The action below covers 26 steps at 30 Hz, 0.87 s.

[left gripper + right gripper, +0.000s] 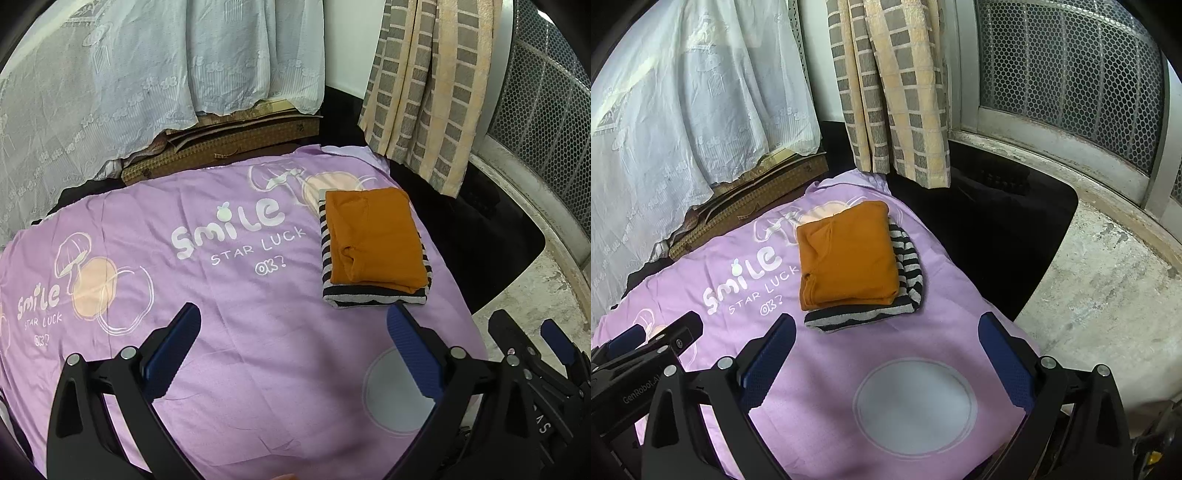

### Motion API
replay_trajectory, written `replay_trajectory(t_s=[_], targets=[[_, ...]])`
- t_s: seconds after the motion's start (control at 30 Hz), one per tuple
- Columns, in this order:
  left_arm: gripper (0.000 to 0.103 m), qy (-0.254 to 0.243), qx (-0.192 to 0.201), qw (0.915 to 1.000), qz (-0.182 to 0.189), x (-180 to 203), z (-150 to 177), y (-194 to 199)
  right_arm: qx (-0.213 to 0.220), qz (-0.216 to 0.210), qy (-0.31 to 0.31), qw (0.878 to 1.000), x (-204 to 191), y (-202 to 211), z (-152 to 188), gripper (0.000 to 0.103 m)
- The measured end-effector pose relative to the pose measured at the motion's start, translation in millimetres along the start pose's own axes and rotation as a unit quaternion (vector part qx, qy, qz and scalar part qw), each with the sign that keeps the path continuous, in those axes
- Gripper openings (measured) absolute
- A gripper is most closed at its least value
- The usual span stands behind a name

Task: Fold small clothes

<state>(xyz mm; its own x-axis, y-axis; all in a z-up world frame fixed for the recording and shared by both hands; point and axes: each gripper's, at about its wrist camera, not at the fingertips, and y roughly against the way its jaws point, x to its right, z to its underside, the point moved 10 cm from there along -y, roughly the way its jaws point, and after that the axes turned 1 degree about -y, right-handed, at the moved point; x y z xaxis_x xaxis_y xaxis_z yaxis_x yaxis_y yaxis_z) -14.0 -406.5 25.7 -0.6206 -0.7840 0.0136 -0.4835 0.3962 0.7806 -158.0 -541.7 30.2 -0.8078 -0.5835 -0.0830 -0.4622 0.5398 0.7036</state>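
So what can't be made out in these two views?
- Striped garment: mostly covered by the orange garment in both views, so its fold is unclear.
- Box behind the purple sheet: top hidden by the lace curtain.
- Any unfolded clothes: none in frame.

Left claw (293, 325) and right claw (886, 332) gape wide, empty.

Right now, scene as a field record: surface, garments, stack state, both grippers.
surface: purple printed sheet
garments: orange garment, folded; striped garment, folded
stack: orange lies on top of striped, on the far right part of the sheet
left gripper: open, empty, short of the stack
right gripper: open, empty, short of the stack
backdrop: checked curtain
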Motion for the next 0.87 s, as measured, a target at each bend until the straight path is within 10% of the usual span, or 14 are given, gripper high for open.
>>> replay_trajectory(t_s=[0.87], targets=[[0.098,0.006,-0.002,1.0,-0.001,-0.5,2.2,-1.2,-0.002,-0.003,-0.004,1.0,1.0,0.5,3.9,0.099]])
